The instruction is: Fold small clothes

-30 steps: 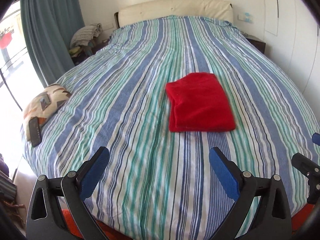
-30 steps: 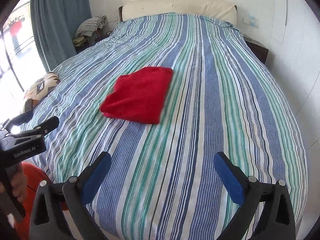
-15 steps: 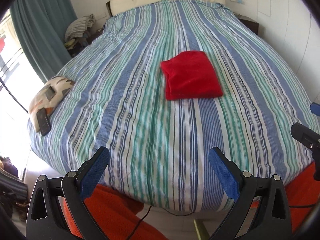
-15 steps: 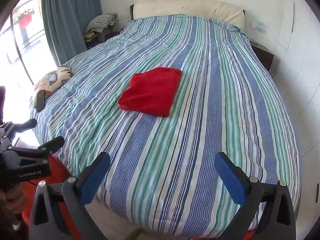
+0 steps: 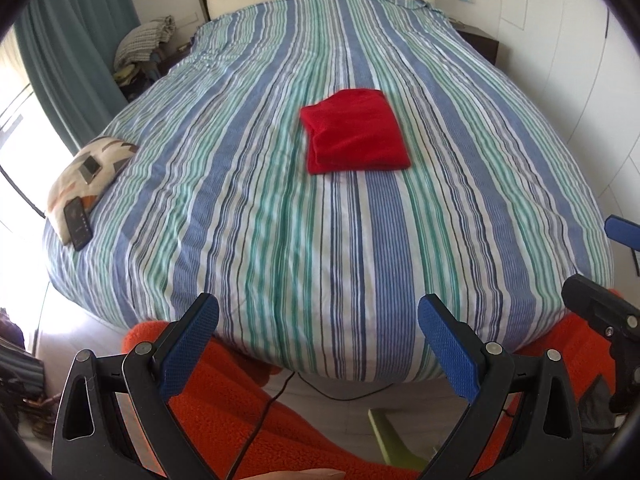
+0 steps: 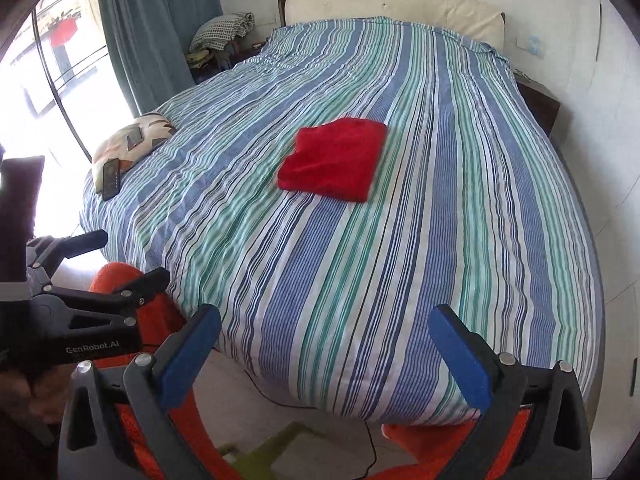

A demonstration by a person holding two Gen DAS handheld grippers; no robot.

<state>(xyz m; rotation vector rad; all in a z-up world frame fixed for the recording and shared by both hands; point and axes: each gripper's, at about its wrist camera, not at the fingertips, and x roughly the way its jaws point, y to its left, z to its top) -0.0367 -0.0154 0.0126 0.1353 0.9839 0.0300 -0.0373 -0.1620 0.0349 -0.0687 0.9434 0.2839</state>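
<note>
A small red garment [image 5: 354,133] lies folded into a neat rectangle on the striped bed [image 5: 280,220], a little right of the middle; it also shows in the right wrist view [image 6: 334,159]. My left gripper [image 5: 318,344] is open and empty, held off the foot of the bed, far from the garment. My right gripper [image 6: 324,354] is open and empty too, off the foot edge. The right gripper's fingers [image 5: 596,300] show at the right edge of the left wrist view. The left gripper shows at the lower left of the right wrist view [image 6: 100,264].
A patterned cushion [image 5: 86,172] with a dark phone [image 5: 78,222] lies at the bed's left edge. A teal curtain [image 6: 156,32] and window are on the left. Orange fabric [image 5: 240,408] and a thin cable [image 5: 264,408] lie below the foot. A white wall stands to the right.
Both grippers have pulled back from the bed, past its foot edge; the red garment looks farther away and has not moved. Floor and orange fabric have come into view.
</note>
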